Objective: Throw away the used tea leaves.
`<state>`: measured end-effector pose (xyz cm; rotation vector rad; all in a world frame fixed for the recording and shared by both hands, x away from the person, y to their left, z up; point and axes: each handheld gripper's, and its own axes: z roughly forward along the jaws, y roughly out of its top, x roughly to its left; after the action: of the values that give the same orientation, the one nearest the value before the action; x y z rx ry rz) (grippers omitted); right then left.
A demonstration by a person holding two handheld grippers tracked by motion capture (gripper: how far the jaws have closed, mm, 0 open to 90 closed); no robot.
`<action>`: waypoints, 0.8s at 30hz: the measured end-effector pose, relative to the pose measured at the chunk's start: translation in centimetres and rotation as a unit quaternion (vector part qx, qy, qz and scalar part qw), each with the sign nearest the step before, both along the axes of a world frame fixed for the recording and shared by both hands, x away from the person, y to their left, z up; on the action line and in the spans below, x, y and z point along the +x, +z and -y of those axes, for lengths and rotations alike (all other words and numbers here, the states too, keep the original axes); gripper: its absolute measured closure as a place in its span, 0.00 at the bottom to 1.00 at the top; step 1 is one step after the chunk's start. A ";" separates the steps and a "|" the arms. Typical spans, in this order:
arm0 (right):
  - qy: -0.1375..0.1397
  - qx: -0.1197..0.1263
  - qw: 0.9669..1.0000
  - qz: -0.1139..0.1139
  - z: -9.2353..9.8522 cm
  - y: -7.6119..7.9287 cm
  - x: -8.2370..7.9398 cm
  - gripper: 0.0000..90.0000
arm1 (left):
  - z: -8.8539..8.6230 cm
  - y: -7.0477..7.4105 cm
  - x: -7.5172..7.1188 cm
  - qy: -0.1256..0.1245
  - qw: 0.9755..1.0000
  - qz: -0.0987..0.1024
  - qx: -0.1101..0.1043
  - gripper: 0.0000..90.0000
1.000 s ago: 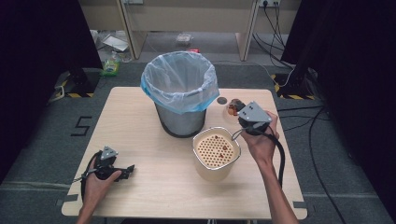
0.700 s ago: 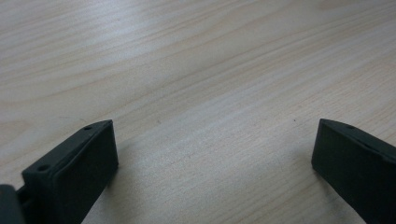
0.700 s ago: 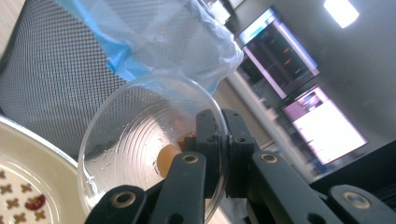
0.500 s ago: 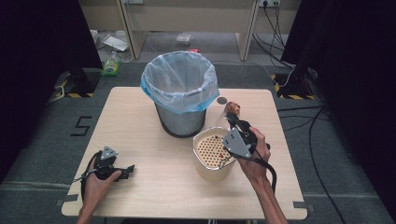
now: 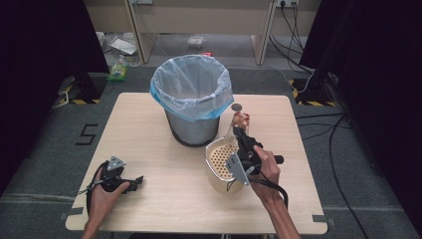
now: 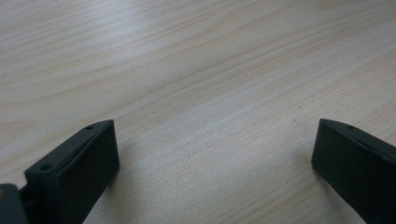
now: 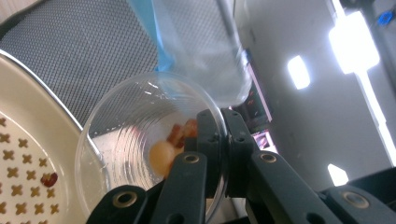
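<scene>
On the table [image 5: 149,124], the bag-lined bin [image 5: 191,99] stood behind a cream strainer bowl [image 5: 219,159]. Right gripper [image 7: 219,154], fingers clamped on a clear cup's [image 7: 140,140] rim, held it tipped on its side over the bowl, mouth toward cam, prob. to pour bits out. Left gripper [image 6: 210,158] rested idle w/ fingers apart.

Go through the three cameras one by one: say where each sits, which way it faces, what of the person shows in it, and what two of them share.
High view: above the person's side, looking forward and down on the light wooden table; both forearms, left gripper, right gripper.
Left gripper view: low over bare tabletop, jaws wide apart.
Right gripper view: tilted, looking along jaws clamped on the clear plastic cup's rim.
Shared by the high and right gripper views: cup, cream perforated strainer bowl, grey mesh bin with blue-edged liner.
</scene>
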<state>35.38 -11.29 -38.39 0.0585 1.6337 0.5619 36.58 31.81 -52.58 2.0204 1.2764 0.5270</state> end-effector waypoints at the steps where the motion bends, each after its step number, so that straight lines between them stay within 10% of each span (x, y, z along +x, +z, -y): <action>1: 0.006 0.004 1.000 0.007 0.1 0.2 -0.2 0.98 | 0.0 0.0 0.0 0.000 1.000 0.000 0.000 0.00; 6: 0.017 -0.006 0.999 0.048 0.1 0.3 -1.0 0.98 | 0.0 0.0 0.0 0.000 1.000 -0.001 0.000 0.00; 8: 0.015 0.019 0.999 0.028 0.4 0.2 -0.6 0.98 | 0.0 0.0 0.0 0.000 1.000 0.000 0.000 0.00; 24: 0.013 -0.016 0.998 0.067 0.1 -0.6 -0.3 0.98 | 0.0 0.0 0.0 0.000 1.000 0.000 0.000 0.00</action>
<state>35.04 -11.36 -39.02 -0.0248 1.5141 0.5481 36.59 31.82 -52.58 2.0200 1.2770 0.5257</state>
